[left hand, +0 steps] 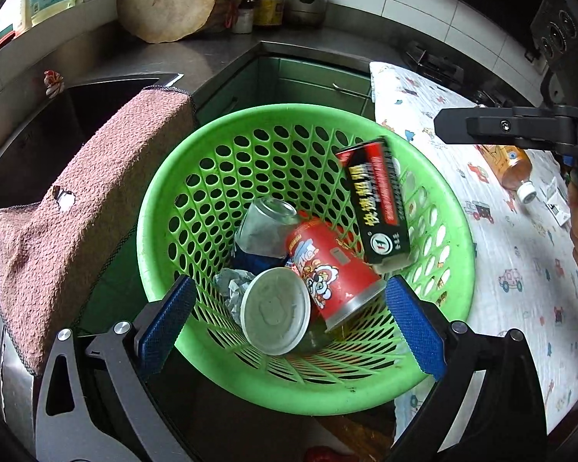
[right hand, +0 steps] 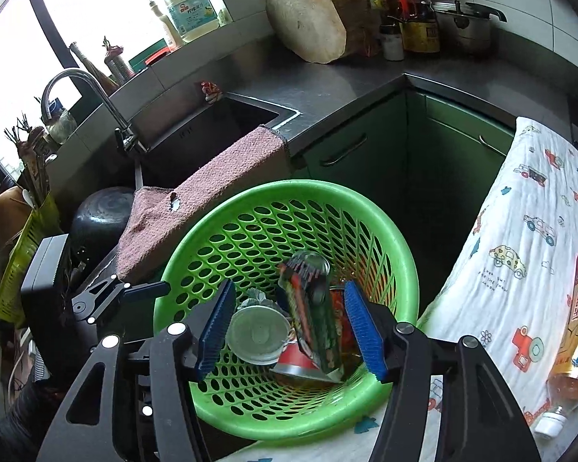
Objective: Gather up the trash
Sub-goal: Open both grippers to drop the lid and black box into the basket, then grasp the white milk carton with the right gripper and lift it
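Left gripper (left hand: 291,315): blue-padded fingers (left hand: 414,325) spread wide, nothing between them, poised over the near rim of the green basket (left hand: 458,208). No contact with basket or contents that the views show.

Right gripper (right hand: 289,327): blue pads (right hand: 364,331) likewise wide apart and empty, held above the basket mouth. Black carton (right hand: 312,319) appears between and below the pads, motion-blurred, apparently falling free; not gripped.

Green basket, perforated plastic: stands in the corner between the counter and the cloth-covered surface. Contents, left wrist view: red drink can (left hand: 335,269) on its side; upturned tin with pale lid (left hand: 275,310); clear-ended can (left hand: 264,227) behind it; crumpled foil or paper (left hand: 231,288); black carton against the right-hand wall, long axis roughly upright, tilted.

Tea bottle (right hand: 574,338), amber liquid, white cap, red-orange label: the one clear piece of trash outside the basket. Lies on its side on the car-print cloth (right hand: 520,231), to the right of the basket and of the right gripper's pads. Long axis runs roughly toward and away from the right wrist camera, cap end nearest.

Judgement: the right gripper is much the nearer; the left is across the basket from the bottle. The bottle's axis lies near parallel to the fingers' reach, so pads closing side to side should span its body.

Pink towel (right hand: 212,192): draped over the sink (right hand: 219,119) edge, touching the basket's far-left rim.
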